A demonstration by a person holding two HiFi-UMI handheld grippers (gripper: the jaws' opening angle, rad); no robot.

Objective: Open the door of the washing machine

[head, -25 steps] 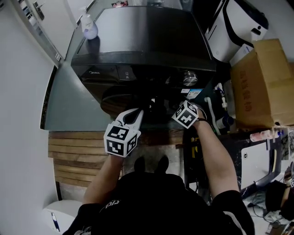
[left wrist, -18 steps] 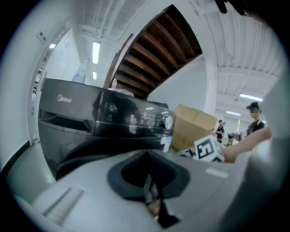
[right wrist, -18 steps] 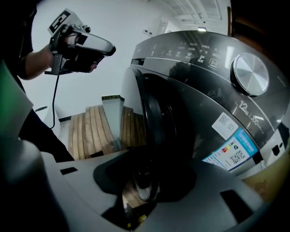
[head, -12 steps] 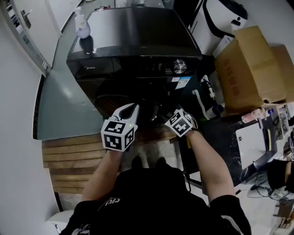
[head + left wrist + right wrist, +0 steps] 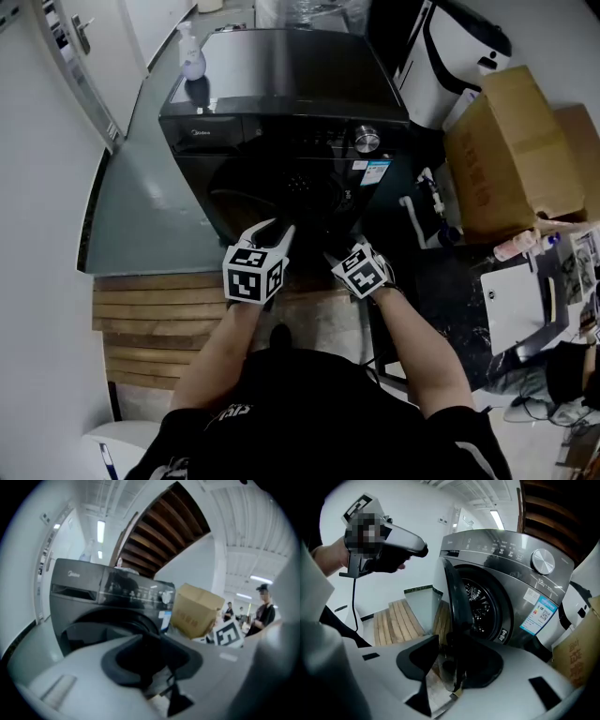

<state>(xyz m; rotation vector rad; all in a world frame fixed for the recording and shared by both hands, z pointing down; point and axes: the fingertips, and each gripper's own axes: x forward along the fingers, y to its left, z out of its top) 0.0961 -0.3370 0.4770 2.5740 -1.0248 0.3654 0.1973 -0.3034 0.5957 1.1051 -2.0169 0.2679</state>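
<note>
We had swung the dark round door (image 5: pixel 457 602) wider, left hand-held gripper (image 5: pixel 153 660) opening empty, right hand-held gripper (image 5: pixel 443 663) gaping astride its edge.

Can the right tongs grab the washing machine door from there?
Probably yes. The door stands ajar, and its edge runs down between the parted jaws of the right tongs, with nothing else in the way.

Dark washing machine (image 5: pixel 281 84); bottle (image 5: pixel 192 58) on top; cardboard box (image 5: pixel 506 150) at right.
</note>
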